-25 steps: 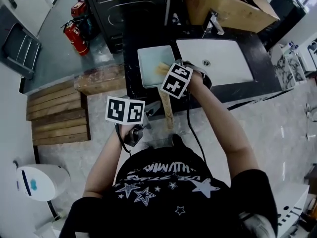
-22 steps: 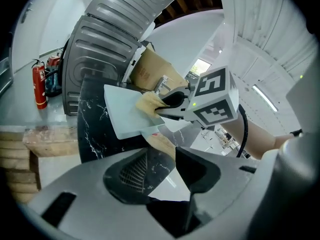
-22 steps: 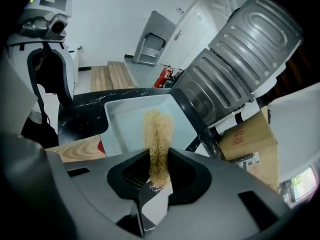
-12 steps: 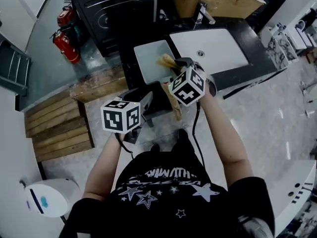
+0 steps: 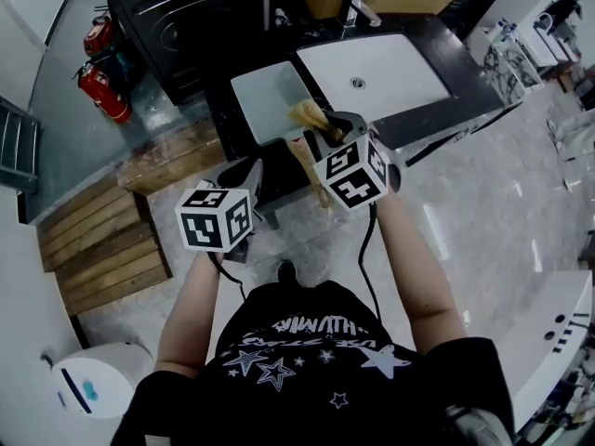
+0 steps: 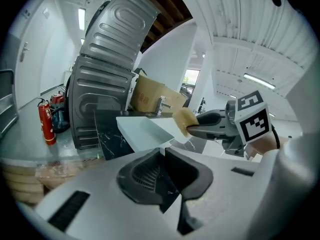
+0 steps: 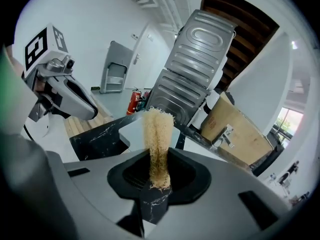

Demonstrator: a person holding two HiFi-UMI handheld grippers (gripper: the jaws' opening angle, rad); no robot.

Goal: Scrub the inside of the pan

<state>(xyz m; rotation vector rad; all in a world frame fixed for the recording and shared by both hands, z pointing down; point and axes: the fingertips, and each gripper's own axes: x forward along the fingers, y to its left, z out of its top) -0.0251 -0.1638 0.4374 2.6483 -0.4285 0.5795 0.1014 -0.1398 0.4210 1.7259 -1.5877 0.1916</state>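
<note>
- The pan (image 5: 265,100) sits on the black counter (image 5: 423,124), just left of the sink (image 5: 381,72). Its wooden handle (image 5: 311,175) sticks out past the near edge.
- The right gripper (image 7: 157,160) is clamped on the near end of a loofah scrubber (image 7: 157,134). The far end of the scrubber stands free above the pan's near right corner. I cannot tell whether it touches the pan.
- The left gripper (image 6: 162,151) hangs just left of the handle. Its jaws are closing, tips almost together, with nothing seen between them.
- Risk: the pan looks unheld. If the left jaws finish closing on air, the first scrub could slide or spin the pan on the smooth counter.
- Risk: the overhanging handle gives leverage. A push toward the near edge could tip the pan off the counter.
- Risk: the scrubber is soft and gripped only at one end. Under pressure it may fold over or work loose, and a bare jaw could then scrape the pan.
- Risk: the two grippers are near each other around the handle. Regrasping the handle could knock the right gripper or its scrubber.
</note>
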